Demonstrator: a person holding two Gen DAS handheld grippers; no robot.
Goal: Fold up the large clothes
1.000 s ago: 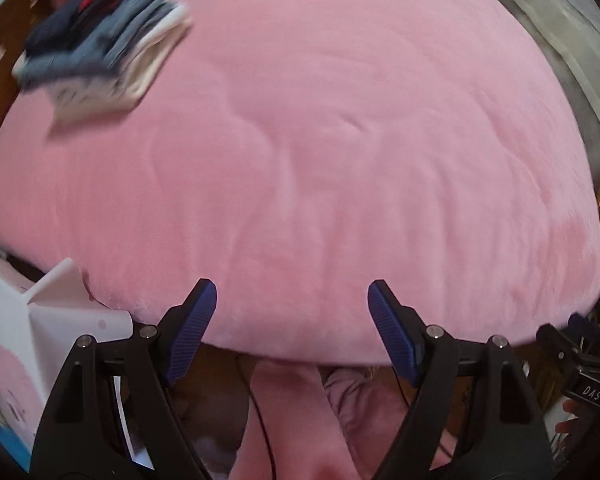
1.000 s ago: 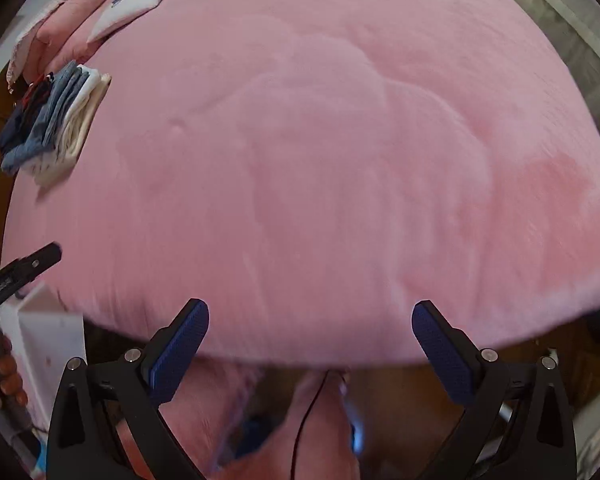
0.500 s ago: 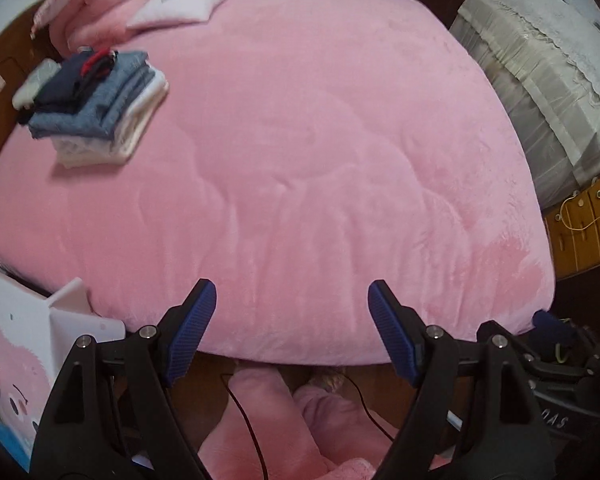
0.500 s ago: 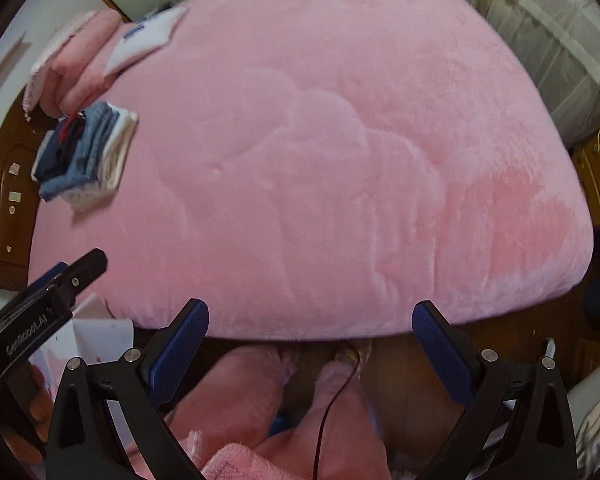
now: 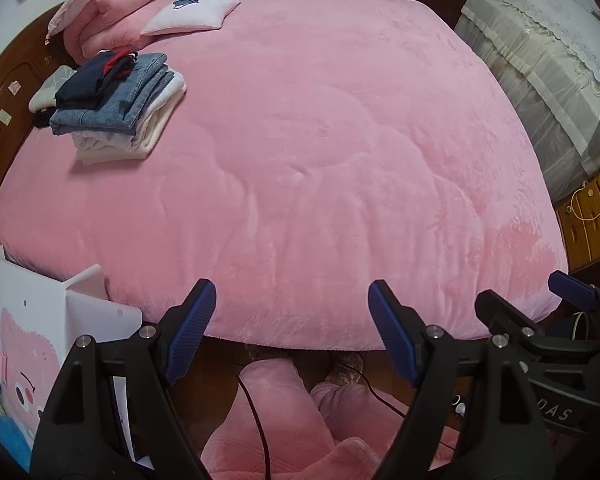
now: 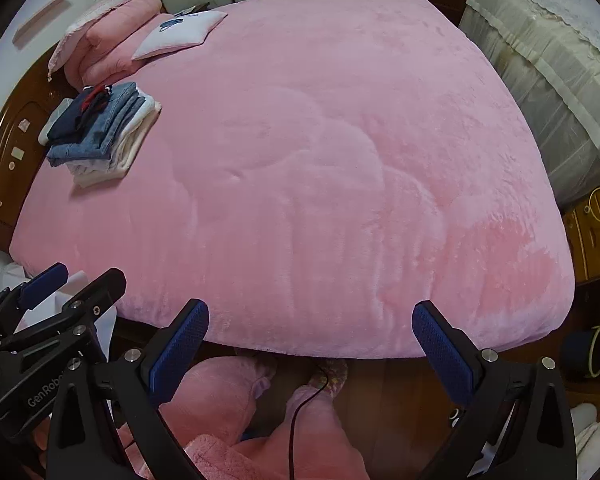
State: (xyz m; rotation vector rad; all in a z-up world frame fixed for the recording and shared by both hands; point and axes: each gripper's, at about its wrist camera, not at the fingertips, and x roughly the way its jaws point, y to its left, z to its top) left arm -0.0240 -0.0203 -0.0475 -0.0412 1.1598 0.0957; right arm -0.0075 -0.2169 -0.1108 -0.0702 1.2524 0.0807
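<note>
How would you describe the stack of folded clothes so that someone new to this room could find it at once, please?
Start from the big pink bed and look toward its wooden headboard side. There, just in front of the rolled pink quilt and the white cushion, lies the stack of folded clothes. It is the only blue, navy and white pile on the pink cover.

A pink blanket (image 5: 320, 160) covers the bed. A pink pillow (image 5: 112, 32) and a white cushion (image 5: 192, 18) lie at its far left. A lace-covered sofa (image 6: 548, 80) stands on the right.
</note>
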